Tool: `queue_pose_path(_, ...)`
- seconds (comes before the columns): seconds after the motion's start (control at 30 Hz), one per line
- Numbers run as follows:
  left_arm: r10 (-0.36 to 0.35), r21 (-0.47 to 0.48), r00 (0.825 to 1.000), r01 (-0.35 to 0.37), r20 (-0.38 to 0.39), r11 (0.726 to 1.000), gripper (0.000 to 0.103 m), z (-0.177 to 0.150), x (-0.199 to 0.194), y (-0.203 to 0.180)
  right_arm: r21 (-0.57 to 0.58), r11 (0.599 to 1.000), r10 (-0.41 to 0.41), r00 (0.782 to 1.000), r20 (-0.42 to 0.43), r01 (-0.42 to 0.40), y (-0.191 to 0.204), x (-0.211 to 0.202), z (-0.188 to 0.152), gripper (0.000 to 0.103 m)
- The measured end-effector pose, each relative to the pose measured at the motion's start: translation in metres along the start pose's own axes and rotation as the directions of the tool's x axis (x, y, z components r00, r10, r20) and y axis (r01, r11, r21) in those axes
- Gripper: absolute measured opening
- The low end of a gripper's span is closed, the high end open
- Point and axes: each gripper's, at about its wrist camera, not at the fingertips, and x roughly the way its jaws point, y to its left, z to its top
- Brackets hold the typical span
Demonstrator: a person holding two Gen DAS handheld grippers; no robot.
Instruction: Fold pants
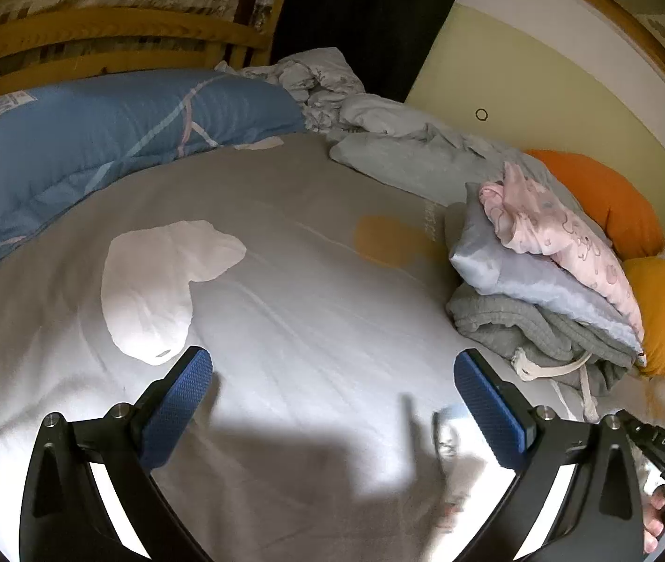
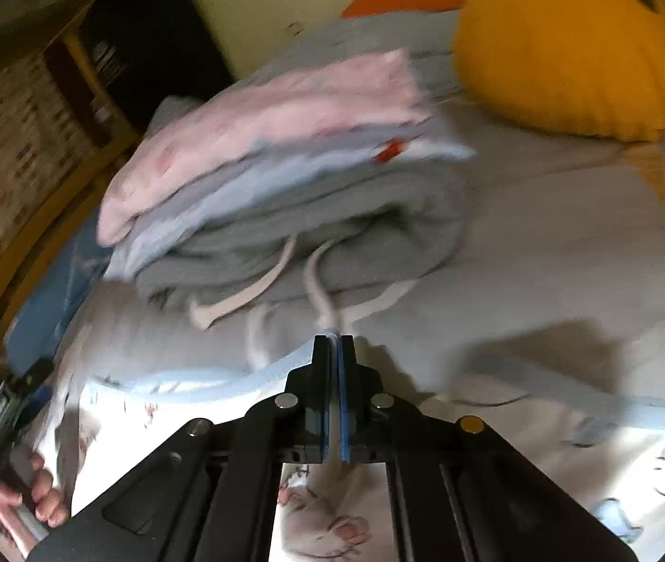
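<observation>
Bed (image 1: 313, 253) is mostly bare; a stack (image 1: 548, 281) of folded clothes sits by its far edge. Printed pants (image 2: 332, 520) lie bunched at the near edge, folding apparently just begun. Right claw (image 2: 333, 342) pinches their light-blue hem; left claw (image 1: 332, 365) is spread, empty.

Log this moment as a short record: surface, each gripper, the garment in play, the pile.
surface: bed sheet, grey
left gripper: open, holds nothing, over the sheet
right gripper: shut on the printed garment's pale blue edge
printed garment: white with pictures, lying under the right gripper
pile of clothes: pink on top, pale blue in the middle, grey with drawstrings at the bottom
cushion: yellow, beyond the pile
</observation>
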Motion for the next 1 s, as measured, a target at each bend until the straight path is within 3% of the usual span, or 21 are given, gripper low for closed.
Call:
queue_pose_path(0.13,0.003,0.042,1.000,-0.003,-0.003,0.999,0.103,-0.002,0.000,-0.006,0.019,0.999,-0.026,1.000,-0.007,0.026,-0.008,-0.003,0.003,0.002)
queue_pose_path(0.27,-0.096,0.064,0.992,0.101,-0.076,0.993,0.103,-0.007,0.009,-0.014,0.012,0.998,-0.067,0.997,-0.030,0.068,-0.010,0.001,0.002,0.002)
queue_pose_path(0.37,-0.203,0.058,0.964,0.216,-0.169,0.975,0.094,-0.013,0.018,-0.021,0.004,0.997,-0.075,0.997,-0.028,0.075,-0.009,0.002,0.000,0.002)
queue_pose_path(0.5,-0.250,0.056,0.940,0.269,-0.234,0.961,0.066,-0.019,0.027,-0.029,0.008,0.996,-0.087,0.996,-0.010,0.087,-0.011,-0.002,0.000,0.002)
queue_pose_path(0.53,-0.267,0.046,0.931,0.287,-0.249,0.957,0.064,-0.020,0.029,-0.031,0.008,0.996,-0.091,0.996,-0.005,0.091,-0.011,-0.004,0.001,0.002)
queue_pose_path(0.8,-0.353,0.051,0.882,0.386,-0.311,0.921,0.064,-0.026,0.034,-0.048,0.003,0.995,-0.103,0.995,-0.011,0.103,-0.013,-0.003,0.000,0.002)
queue_pose_path(0.87,-0.321,0.082,0.895,0.362,-0.308,0.929,0.050,-0.028,0.035,-0.053,-0.005,0.994,-0.108,0.994,-0.007,0.108,-0.011,-0.004,-0.001,0.002)
queue_pose_path(0.9,-0.316,0.084,0.897,0.357,-0.310,0.930,0.019,-0.029,0.036,-0.054,-0.010,0.994,-0.106,0.994,-0.004,0.106,-0.010,-0.004,-0.001,0.002)
queue_pose_path(0.93,-0.320,0.069,0.892,0.358,-0.319,0.931,0.001,-0.030,0.038,-0.053,-0.013,0.995,-0.102,0.995,-0.002,0.102,-0.009,-0.005,-0.001,0.002)
queue_pose_path(0.97,-0.319,0.053,0.893,0.352,-0.317,0.934,0.002,-0.030,0.039,-0.051,-0.016,0.996,-0.087,0.996,0.003,0.087,-0.008,-0.005,-0.001,0.002)
queue_pose_path(1.0,-0.306,0.050,0.905,0.334,-0.295,0.941,0.001,-0.028,0.036,-0.048,-0.017,0.997,-0.074,0.997,0.007,0.075,-0.007,-0.006,-0.001,0.002)
